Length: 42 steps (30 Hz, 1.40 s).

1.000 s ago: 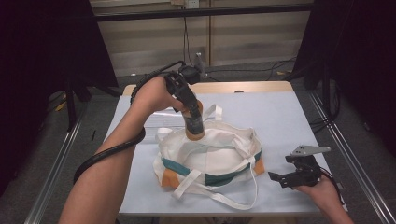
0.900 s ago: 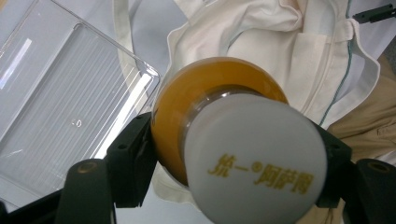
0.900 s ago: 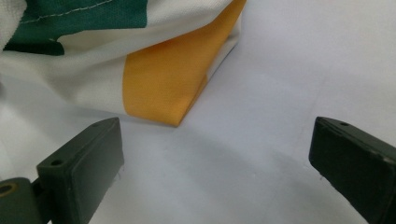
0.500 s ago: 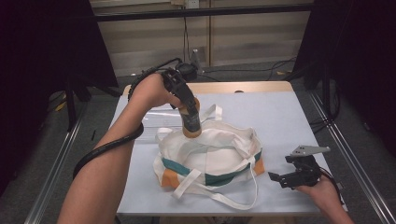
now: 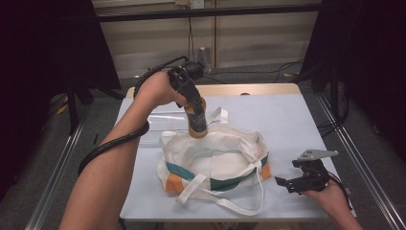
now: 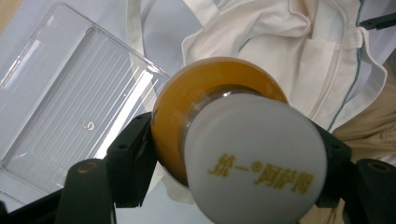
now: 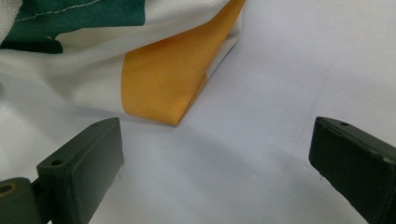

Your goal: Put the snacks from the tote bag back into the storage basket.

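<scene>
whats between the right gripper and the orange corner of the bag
Nothing: bare white table separates the open right gripper from the tote bag's orange corner, seen in the right gripper view.

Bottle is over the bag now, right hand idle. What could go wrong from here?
1. The bag's mouth looks slack and partly folded in; the bottle may land on the rim, not inside.
2. Nothing holds the bag open: the right gripper rests open on the table, apart from it.
3. The left gripper clamps the bottle's round side, so it might slip or tilt.
</scene>
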### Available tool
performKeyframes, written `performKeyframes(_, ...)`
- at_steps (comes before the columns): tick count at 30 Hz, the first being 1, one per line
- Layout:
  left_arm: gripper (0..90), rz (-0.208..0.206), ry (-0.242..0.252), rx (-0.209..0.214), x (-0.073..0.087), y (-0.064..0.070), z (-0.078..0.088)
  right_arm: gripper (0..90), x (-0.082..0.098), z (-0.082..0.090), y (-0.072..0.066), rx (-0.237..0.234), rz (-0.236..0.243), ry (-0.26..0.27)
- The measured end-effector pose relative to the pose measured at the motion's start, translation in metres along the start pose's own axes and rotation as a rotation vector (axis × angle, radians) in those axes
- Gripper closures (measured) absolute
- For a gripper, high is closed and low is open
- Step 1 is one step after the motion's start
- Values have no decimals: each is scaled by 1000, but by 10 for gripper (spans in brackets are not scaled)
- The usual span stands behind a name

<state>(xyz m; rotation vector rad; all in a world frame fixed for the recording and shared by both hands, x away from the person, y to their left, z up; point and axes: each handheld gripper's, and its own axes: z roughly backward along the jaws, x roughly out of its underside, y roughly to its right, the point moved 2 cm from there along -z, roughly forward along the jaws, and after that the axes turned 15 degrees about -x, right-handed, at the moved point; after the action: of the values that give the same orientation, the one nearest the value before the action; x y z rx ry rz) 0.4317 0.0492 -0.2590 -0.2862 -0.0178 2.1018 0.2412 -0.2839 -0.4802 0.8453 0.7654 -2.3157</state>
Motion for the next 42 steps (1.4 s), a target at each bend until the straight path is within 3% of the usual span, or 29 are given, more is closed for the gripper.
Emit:
performKeyframes(5, 307, -4, -4, -1, -1, -3, 0, 29, 1, 0, 1, -1, 3, 4)
performKeyframes(7, 307, 16, 1, -5, -1, -3, -1, 29, 1, 1, 1, 0, 0, 4)
performKeyframes(8, 307, -2, -7, -8, -1, -5, -1, 29, 1, 1, 1, 1, -1, 5)
performKeyframes(14, 307, -7, -9, -14, -2, -8, -1, 29, 1, 1, 1, 0, -7, 4)
performKeyframes(22, 307, 20, -11, -16, -3, -13, -3, 29, 2, 3, 2, 3, -14, 13)
performKeyframes(27, 308, 10, -12, -17, -3, -17, -3, 28, 2, 4, 3, 0, -18, 13)
performKeyframes(35, 308, 45, -15, -29, -4, -22, -5, 29, 3, 4, 4, 2, -24, 17)
performKeyframes(42, 308, 34, -28, -32, -4, -26, -12, 29, 3, 4, 4, -3, -25, 17)
